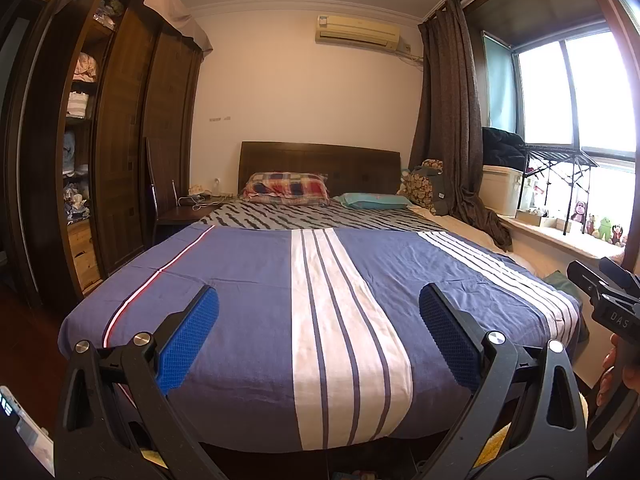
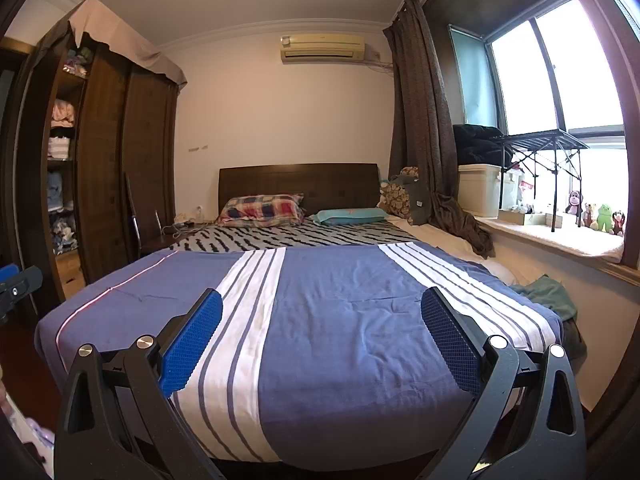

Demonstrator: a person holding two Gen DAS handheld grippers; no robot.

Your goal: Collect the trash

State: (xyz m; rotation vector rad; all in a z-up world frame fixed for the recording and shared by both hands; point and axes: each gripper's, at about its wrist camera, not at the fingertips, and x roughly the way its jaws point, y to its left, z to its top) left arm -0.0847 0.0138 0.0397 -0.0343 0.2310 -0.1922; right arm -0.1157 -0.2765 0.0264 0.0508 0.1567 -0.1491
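Both grippers are held at the foot of a bed [image 1: 248, 280] covered by a blue blanket with white stripes. My left gripper [image 1: 319, 308] is open and empty, its blue pads wide apart above the blanket. My right gripper [image 2: 322, 310] is open and empty, at the same height. The right gripper's black body also shows at the right edge of the left wrist view [image 1: 612, 300]. No piece of trash is plainly visible on the bed. Small things lie on the floor under the bed's foot, too hidden to name.
A dark wooden wardrobe [image 1: 120, 140] with open shelves stands on the left, a bedside table [image 1: 184, 210] with cables beside it. Pillows [image 1: 286, 188] lie at the headboard. On the right are a curtain [image 1: 452, 120], window sill with toys [image 2: 600, 216], a folding rack [image 2: 540, 144] and a green cloth [image 2: 548, 292].
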